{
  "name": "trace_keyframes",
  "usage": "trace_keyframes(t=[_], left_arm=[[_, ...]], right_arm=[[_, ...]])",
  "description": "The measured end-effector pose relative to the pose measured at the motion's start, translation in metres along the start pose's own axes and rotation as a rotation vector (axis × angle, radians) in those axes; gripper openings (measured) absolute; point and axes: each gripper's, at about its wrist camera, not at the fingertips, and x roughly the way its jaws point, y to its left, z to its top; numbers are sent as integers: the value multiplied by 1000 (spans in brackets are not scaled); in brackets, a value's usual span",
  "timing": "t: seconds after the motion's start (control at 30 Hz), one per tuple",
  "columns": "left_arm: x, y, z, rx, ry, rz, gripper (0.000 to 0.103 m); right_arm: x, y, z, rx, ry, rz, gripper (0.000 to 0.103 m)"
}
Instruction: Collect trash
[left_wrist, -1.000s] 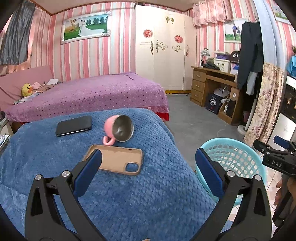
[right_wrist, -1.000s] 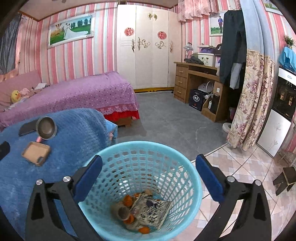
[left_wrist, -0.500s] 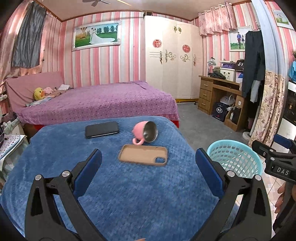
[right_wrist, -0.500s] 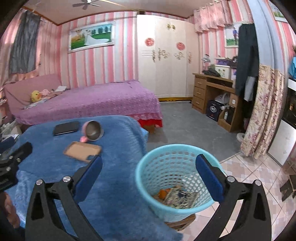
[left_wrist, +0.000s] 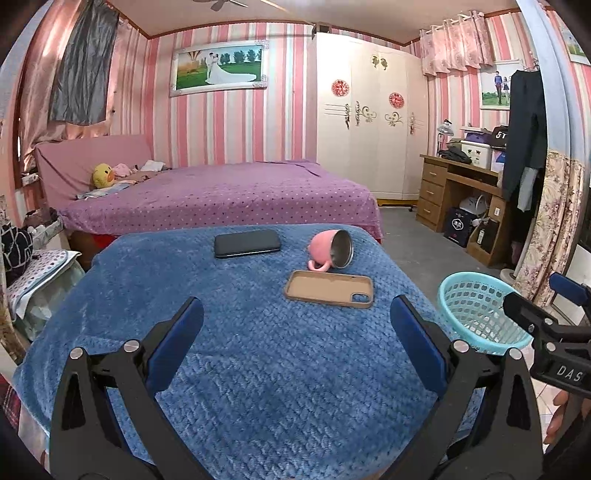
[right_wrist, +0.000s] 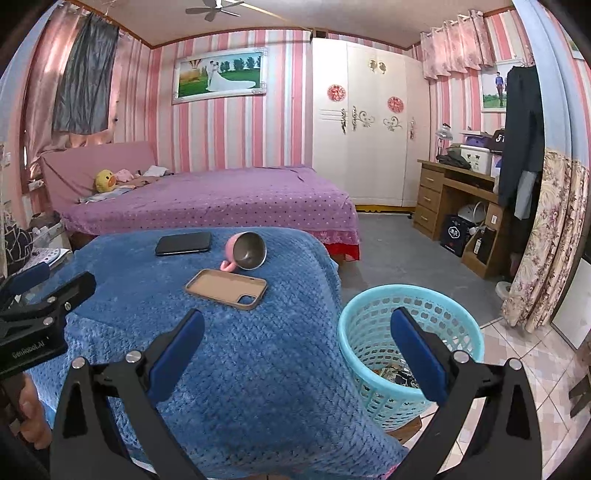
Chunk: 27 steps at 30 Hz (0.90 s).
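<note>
One light-blue lattice basket (right_wrist: 373, 332), crumpled trash (right_wrist: 397, 374) at its bottom

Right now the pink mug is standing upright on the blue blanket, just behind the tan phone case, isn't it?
Not quite. The pink mug lies tipped on its side, its steel-lined mouth facing outward, as the left wrist view shows. The rest holds: it is on the blue blanket, just behind the tan phone case.

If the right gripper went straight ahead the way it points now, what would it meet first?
Probably the blue blanket: the open right gripper points over the table's right edge, with the basket just to the right. Depth is unclear, so it might pass between them.
</note>
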Motion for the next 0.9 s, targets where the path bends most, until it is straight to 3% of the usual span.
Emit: trace_keyframes(t=[0.9], left_arm=[[0, -6, -5, 2, -19, 19, 98]], right_arm=[[4, 1, 2, -37, -15, -11, 98]])
